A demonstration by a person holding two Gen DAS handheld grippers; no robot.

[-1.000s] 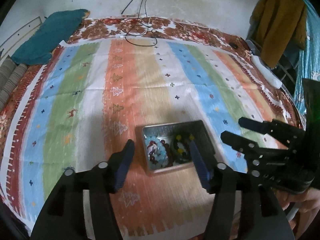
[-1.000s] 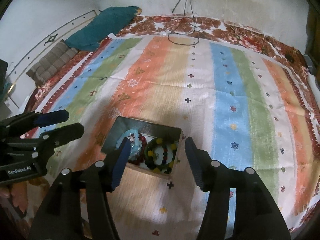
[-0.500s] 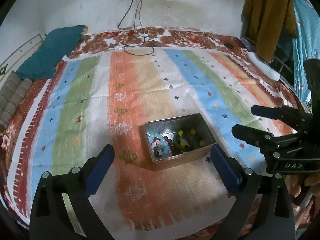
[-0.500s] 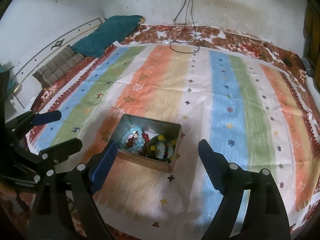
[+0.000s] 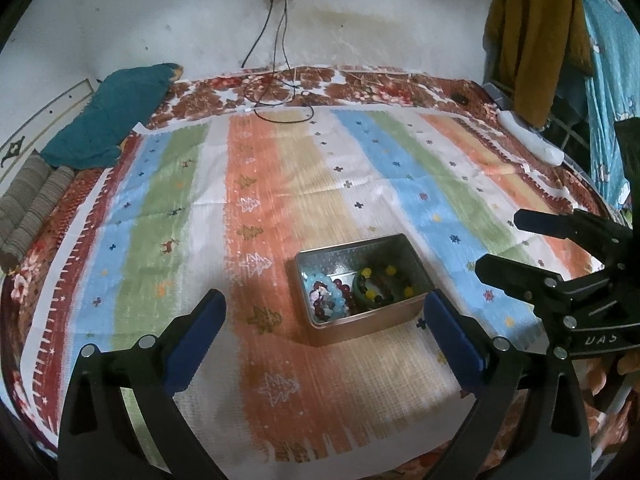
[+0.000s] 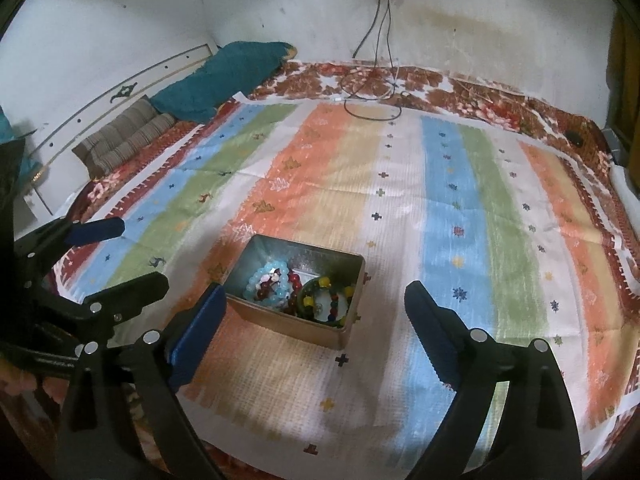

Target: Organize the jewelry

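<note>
Tin (image 5: 362,322): stiff, light, slippery; take its short ends.
Beads (image 5: 374,285): small, floppy; pinch one loop at twelve o'clock.
Your left hand-held gripper (image 5: 324,330): spread wide, empty.
Your right hand-held gripper (image 6: 314,326): opening, empty.

Left gripper (image 5: 324,316): matte black plastic arms, angular and ribbed, each finger tipped with a long blue pad (image 5: 196,336), silver round screw heads dotted along the linkages. Right gripper (image 6: 316,312): same build, black frame, blue pads (image 6: 430,332), shiny screws at the joints. On the right one's body, seen from the left camera, pale lettering, possibly "UAS", too blurred to be sure. Fingertips (image 5: 628,368) of a hand peek beneath it.
</note>
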